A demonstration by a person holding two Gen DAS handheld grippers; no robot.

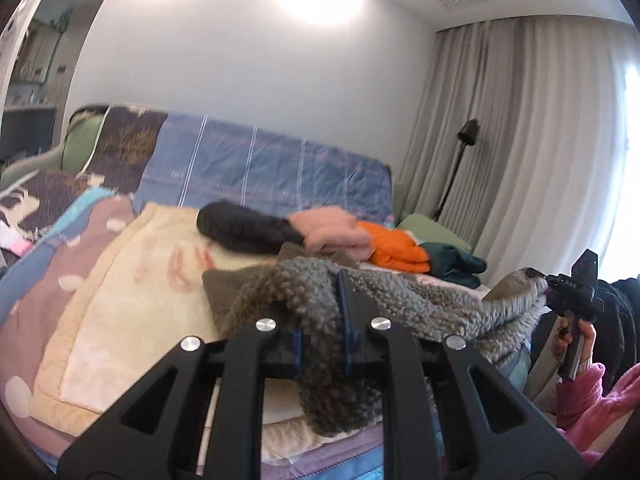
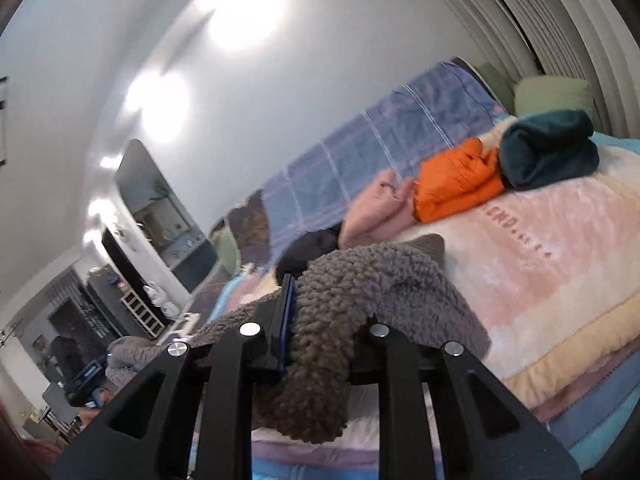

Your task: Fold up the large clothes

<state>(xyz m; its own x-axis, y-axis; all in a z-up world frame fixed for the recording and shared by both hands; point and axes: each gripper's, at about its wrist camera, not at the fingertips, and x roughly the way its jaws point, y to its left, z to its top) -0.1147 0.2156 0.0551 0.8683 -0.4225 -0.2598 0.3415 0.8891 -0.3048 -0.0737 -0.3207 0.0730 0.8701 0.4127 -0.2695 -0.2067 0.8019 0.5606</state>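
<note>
A grey-brown fleece garment (image 1: 400, 300) is stretched in the air above the bed between both grippers. My left gripper (image 1: 322, 320) is shut on one bunched edge of it. My right gripper (image 2: 320, 320) is shut on the other edge; it also shows in the left wrist view (image 1: 544, 284), at the right, clamping the fleece (image 2: 380, 280). The garment's lower part hangs down to the bed's pink and cream blanket (image 2: 540, 248). My left gripper shows far off at the lower left of the right wrist view (image 2: 86, 376).
Folded clothes lie in a row at the back of the bed: black (image 1: 240, 226), pink (image 1: 328, 228), orange (image 1: 396, 248), dark teal (image 1: 456, 264). A blue plaid cover (image 1: 260, 168) drapes the headboard. Curtains (image 1: 520, 140) and a floor lamp (image 1: 460, 160) stand at the right.
</note>
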